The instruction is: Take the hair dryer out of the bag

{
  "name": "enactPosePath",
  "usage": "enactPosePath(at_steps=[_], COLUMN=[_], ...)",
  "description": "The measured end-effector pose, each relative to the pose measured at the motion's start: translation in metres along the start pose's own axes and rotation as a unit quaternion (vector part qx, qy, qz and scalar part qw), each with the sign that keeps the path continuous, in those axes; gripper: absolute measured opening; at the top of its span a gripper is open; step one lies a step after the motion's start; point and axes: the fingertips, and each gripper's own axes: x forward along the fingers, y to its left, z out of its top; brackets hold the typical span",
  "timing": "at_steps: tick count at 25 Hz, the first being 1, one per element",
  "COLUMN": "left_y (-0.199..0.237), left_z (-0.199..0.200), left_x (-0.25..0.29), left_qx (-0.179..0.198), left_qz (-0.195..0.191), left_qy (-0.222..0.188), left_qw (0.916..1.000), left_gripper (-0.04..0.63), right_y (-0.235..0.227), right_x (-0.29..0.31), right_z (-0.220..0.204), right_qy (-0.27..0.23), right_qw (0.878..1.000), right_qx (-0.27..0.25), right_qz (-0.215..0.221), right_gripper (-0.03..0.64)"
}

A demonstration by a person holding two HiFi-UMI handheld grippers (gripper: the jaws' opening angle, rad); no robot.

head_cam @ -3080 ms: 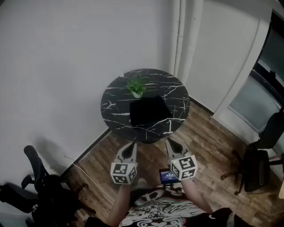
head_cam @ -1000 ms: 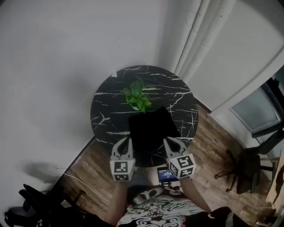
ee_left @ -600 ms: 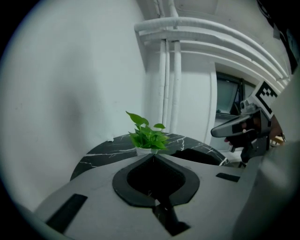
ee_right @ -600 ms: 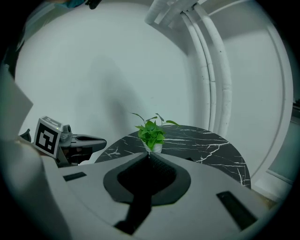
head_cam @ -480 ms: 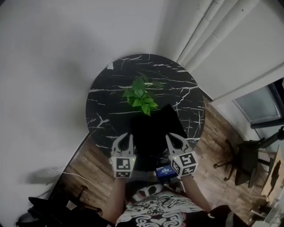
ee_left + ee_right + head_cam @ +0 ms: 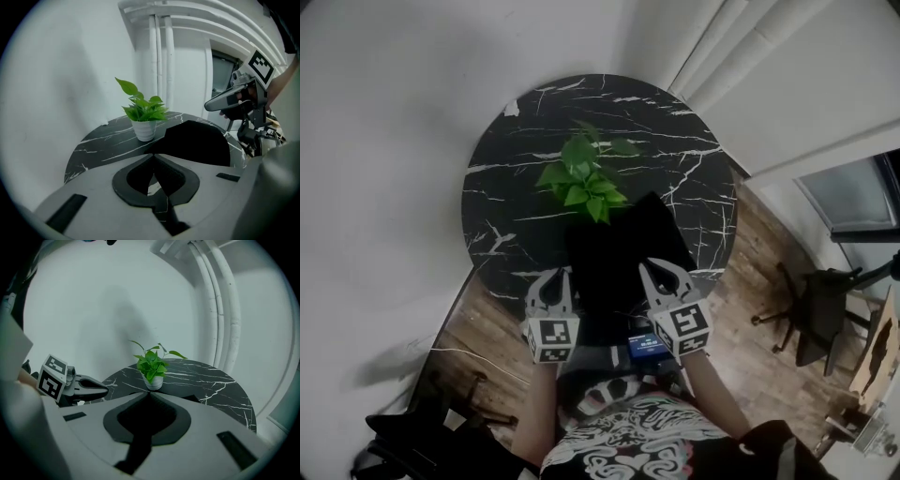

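Well, both pairs of my jaws are clenched on nothing. On my left gripper (image 6: pixel 151 158) the dark pads (image 6: pixel 174 176) meet tip to tip, with only a sliver of veined tabletop showing through the gap beneath them. My right gripper (image 6: pixel 146 394) is pressed together the same way and holds nothing.

Between the two sets of jaws, and just ahead of them, lies the black bag (image 6: pixel 623 253), flat on the near part of the round black marble table (image 6: pixel 502 187). From my left jaws it sits just ahead and to the right, its curved top edge rising above the tabletop. My right jaws point over its near right corner, and whether those tips touch the fabric I cannot tell. What the bag holds is hidden.

Beyond the bag, farther out from both jaws, stands a leafy green plant (image 6: pixel 581 183) in a small white pot (image 6: pixel 144 130). It is slightly left of my left tips and almost straight ahead of my right ones.

Below and behind the jaws is the wooden floor (image 6: pixel 487 342). A dark office chair (image 6: pixel 816 323) stands well off to the right.
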Motion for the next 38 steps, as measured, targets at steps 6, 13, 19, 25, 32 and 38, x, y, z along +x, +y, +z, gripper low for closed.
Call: enactPosePath(at_steps=[6, 13, 19, 25, 32, 38], left_y=[-0.005, -0.017, -0.031, -0.048, -0.057, -0.062], left_z=[-0.014, -0.032, -0.046, -0.053, -0.06, -0.058], left_x=[0.006, 0.018, 0.029, 0.039, 0.045, 0.045], left_qx=[-0.037, -0.073, -0.107, -0.141, -0.149, -0.128], left_qz=[-0.008, -0.032, -0.065, -0.109, -0.135, -0.143], left_qy=[0.02, 0.044, 0.064, 0.078, 0.1, 0.104], left_qw=[0.9991, 0.9959, 0.99, 0.9809, 0.9745, 0.9759], left_gripper=[0.015, 0.063, 0.15, 0.18, 0.162, 0.11], right_y=[0.005, 0.015, 0.019, 0.018, 0.02, 0.029], right_x=[0.011, 0.026, 0.032, 0.04, 0.048, 0.051], right_z=[-0.006, -0.017, -0.025, -0.034, -0.045, -0.051], right_qy=[0.013, 0.032, 0.05, 0.069, 0.102, 0.121], right_qw=[1.0, 0.998, 0.997, 0.995, 0.991, 0.988], right_qx=[0.002, 0.002, 0.004, 0.01, 0.017, 0.016], right_qz=[0.025, 0.05, 0.065, 0.074, 0.083, 0.098], right_gripper=[0.021, 0.021, 0.021, 0.021, 0.021, 0.021])
